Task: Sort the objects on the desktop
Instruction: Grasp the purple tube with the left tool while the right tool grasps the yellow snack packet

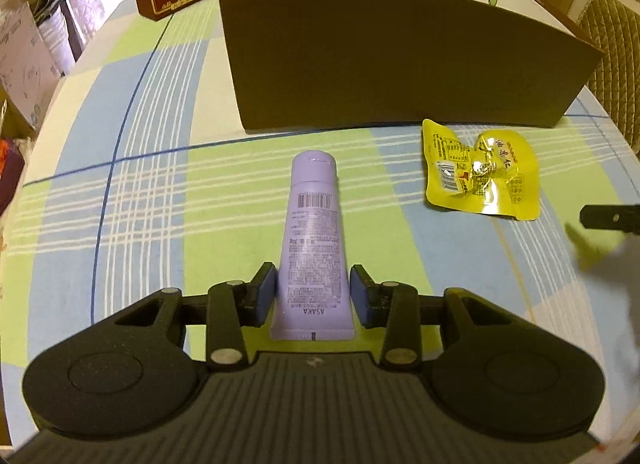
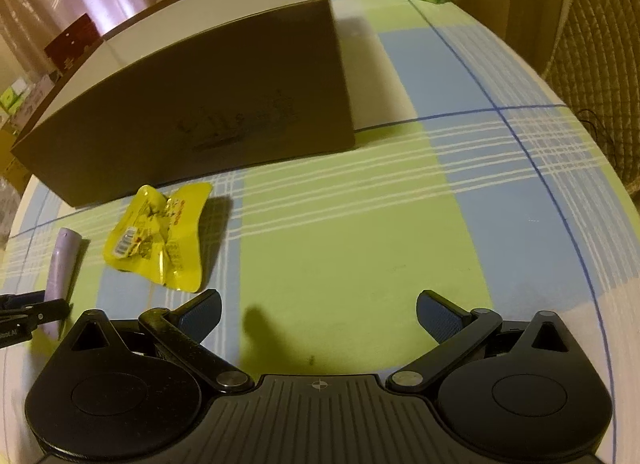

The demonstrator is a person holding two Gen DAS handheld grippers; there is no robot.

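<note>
The left gripper (image 1: 313, 290) has its two blue pads on either side of the lower part of the tube (image 1: 312, 248), low in the middle of the left wrist view. The left pad seems to touch the tube and the right pad stands just beside it, so I cannot tell if the grip is already firm. The tube lies flat on the tablecloth (image 1: 160, 199), its cap toward the box (image 1: 400, 71) in the upper middle of the frame.

The right gripper (image 2: 319, 314) is wide open and holds nothing; under it is only bare cloth.

The yellow packet (image 1: 480, 171) lies right of the tube, close in front of the box wall.

The little of the box's white inside that shows holds nothing; the rest is hidden. I judge the sorting is at an early stage: both the tube and the packet are left to go in.
</note>
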